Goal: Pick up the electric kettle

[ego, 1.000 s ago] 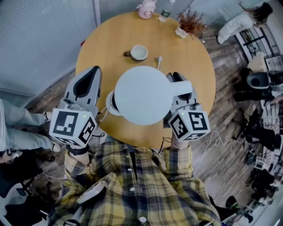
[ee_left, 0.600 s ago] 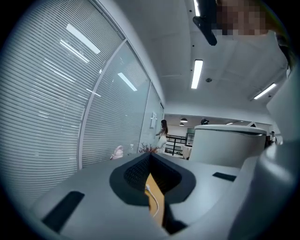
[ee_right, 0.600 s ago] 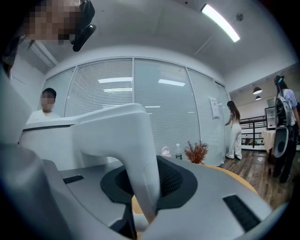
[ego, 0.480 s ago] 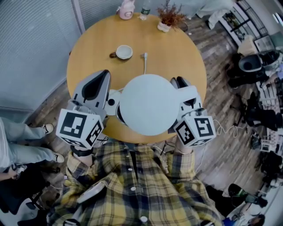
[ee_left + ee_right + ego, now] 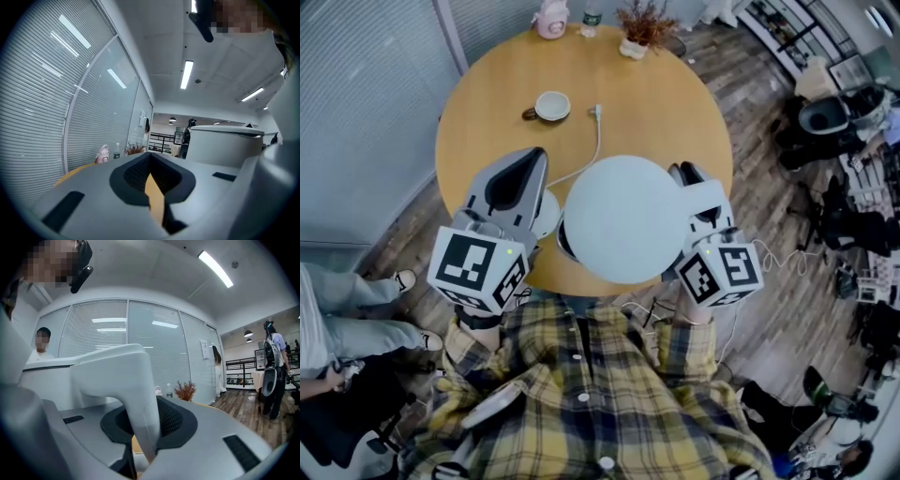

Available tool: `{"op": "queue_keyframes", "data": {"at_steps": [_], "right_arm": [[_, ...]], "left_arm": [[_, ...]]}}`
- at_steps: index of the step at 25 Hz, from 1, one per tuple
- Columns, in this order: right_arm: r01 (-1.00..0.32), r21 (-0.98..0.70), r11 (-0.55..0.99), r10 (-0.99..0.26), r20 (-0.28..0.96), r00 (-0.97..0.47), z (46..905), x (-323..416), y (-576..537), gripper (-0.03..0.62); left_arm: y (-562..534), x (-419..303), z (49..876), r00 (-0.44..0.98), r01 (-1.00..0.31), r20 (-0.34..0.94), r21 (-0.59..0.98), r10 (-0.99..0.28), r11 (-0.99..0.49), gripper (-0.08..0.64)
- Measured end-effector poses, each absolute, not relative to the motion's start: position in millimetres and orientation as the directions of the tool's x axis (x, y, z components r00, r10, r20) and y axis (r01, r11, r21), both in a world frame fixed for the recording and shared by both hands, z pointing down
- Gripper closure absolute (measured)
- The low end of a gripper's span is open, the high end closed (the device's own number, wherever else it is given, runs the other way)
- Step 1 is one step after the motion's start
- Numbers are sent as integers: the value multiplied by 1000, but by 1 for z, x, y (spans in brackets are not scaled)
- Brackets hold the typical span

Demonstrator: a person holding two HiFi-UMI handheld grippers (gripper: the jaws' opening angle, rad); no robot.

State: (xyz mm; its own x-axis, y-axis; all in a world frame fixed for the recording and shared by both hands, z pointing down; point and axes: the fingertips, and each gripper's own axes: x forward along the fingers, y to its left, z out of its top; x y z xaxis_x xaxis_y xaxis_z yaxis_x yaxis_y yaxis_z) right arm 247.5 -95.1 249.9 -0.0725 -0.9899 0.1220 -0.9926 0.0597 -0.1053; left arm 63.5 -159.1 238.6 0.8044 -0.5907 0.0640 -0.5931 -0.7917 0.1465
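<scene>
The white electric kettle hangs above the near edge of the round wooden table, seen from above as a pale round lid. My right gripper is shut on its handle, which stands upright between the jaws in the right gripper view. The kettle's round base lies on the table just left of it, with its cord running off to a loose plug. My left gripper hovers over the base, to the left of the kettle, shut with nothing in it.
A cup stands mid-table. At the far edge are a pink pot, a bottle and a dried plant. A blind-covered glass wall runs along the left. A seated person's legs are at left, bags and gear at right.
Both grippers and the kettle have moved together across the table. The kettle now sits right of its base, and the base and cord show more fully.
</scene>
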Motion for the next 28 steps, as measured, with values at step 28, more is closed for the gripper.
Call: {"op": "queue_keyframes", "data": {"at_steps": [28], "right_arm": [[-994, -104, 12, -988, 150, -28, 260, 251, -83, 500]], "left_arm": [[-151, 60, 240, 804, -593, 68, 152, -591, -790, 557]]}}
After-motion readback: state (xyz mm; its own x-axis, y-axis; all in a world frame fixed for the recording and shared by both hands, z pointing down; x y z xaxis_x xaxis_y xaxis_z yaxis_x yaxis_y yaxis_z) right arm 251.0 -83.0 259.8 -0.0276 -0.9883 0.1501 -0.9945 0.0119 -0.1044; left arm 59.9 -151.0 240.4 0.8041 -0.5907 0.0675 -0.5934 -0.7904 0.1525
